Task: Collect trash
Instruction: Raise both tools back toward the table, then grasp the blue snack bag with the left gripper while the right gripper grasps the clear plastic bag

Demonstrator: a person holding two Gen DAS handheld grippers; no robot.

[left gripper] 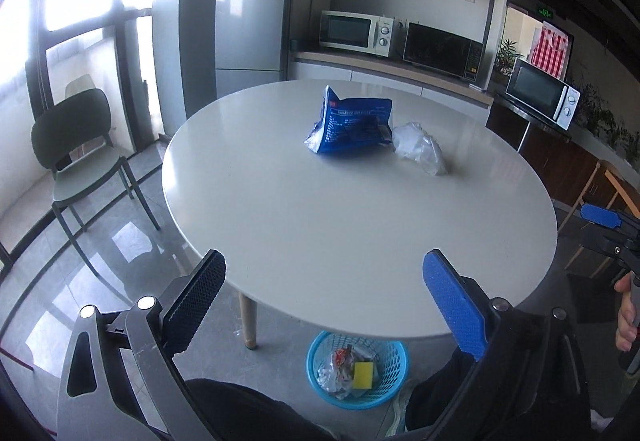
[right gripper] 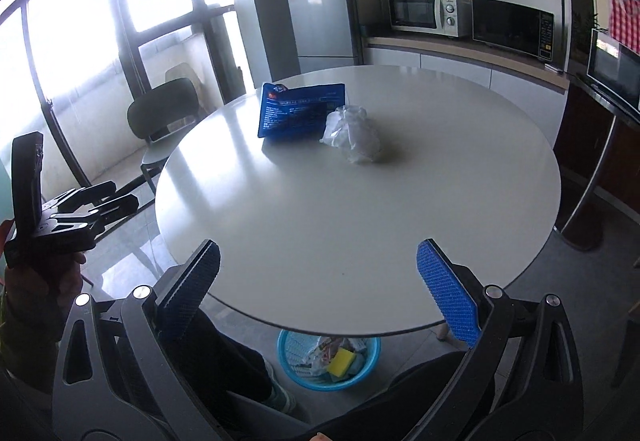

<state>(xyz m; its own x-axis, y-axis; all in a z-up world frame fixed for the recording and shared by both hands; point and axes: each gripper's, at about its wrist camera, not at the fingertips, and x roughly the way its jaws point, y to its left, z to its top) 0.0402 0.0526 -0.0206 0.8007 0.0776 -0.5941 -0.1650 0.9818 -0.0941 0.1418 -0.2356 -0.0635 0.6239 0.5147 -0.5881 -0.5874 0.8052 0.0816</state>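
A blue snack bag (left gripper: pixel 349 125) and a crumpled clear plastic bag (left gripper: pixel 419 147) lie side by side on the far half of the round white table (left gripper: pixel 320 225). They also show in the right wrist view: the blue bag (right gripper: pixel 298 112) and the plastic bag (right gripper: pixel 352 134). My left gripper (left gripper: pixel 326 301) is open and empty above the table's near edge. My right gripper (right gripper: pixel 318 291) is open and empty, also at the near edge. A blue trash basket (left gripper: pixel 357 369) with wrappers and a yellow sponge stands on the floor under the table; it also shows in the right wrist view (right gripper: pixel 329 361).
A dark green chair (left gripper: pixel 80 157) stands left of the table by the windows. A fridge (left gripper: pixel 250 25) and microwaves (left gripper: pixel 356 33) line the back counter. Wooden chairs (left gripper: pixel 600 197) are at the right. The person's legs are below, beside the basket.
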